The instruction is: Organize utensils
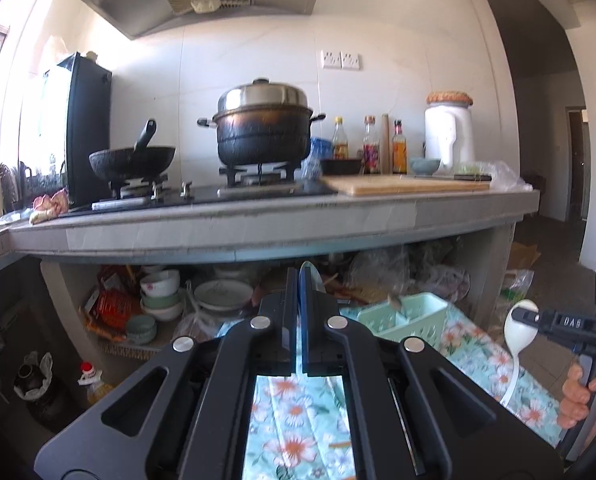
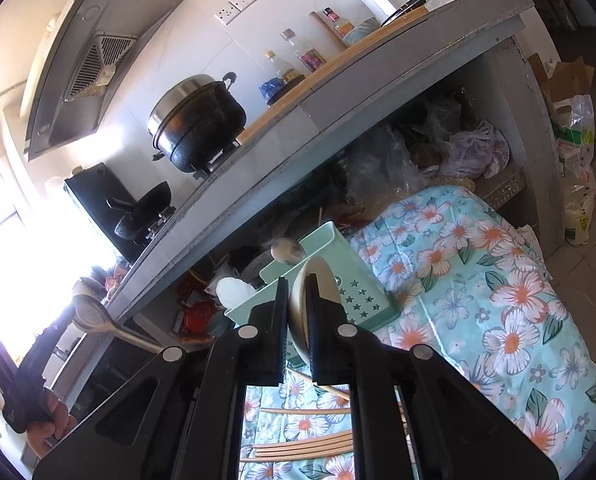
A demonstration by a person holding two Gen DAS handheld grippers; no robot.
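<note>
My left gripper [image 1: 301,280] is shut on a metal spoon [image 1: 313,276], whose bowl pokes out above the fingertips. In the right wrist view that same left gripper [image 2: 72,314] is raised at the far left, with the metal spoon [image 2: 92,314] in it. The white spoon [image 2: 307,304] is pinched by its bowl in my right gripper [image 2: 298,280], just in front of a mint-green utensil caddy [image 2: 349,292]. From the left wrist view, the right gripper [image 1: 517,315] holds the white spoon [image 1: 519,330] to the right of the caddy [image 1: 413,320]. Chopsticks [image 2: 298,450] lie on the floral cloth [image 2: 477,280].
The caddy holds a white spoon [image 2: 234,292] and another spoon [image 2: 286,250]. Behind it runs a stone counter [image 1: 258,228] with a wok [image 1: 132,162], a pot [image 1: 264,128], bottles and a cutting board [image 1: 405,184]. Bowls [image 1: 160,296] and bags crowd the shelf underneath.
</note>
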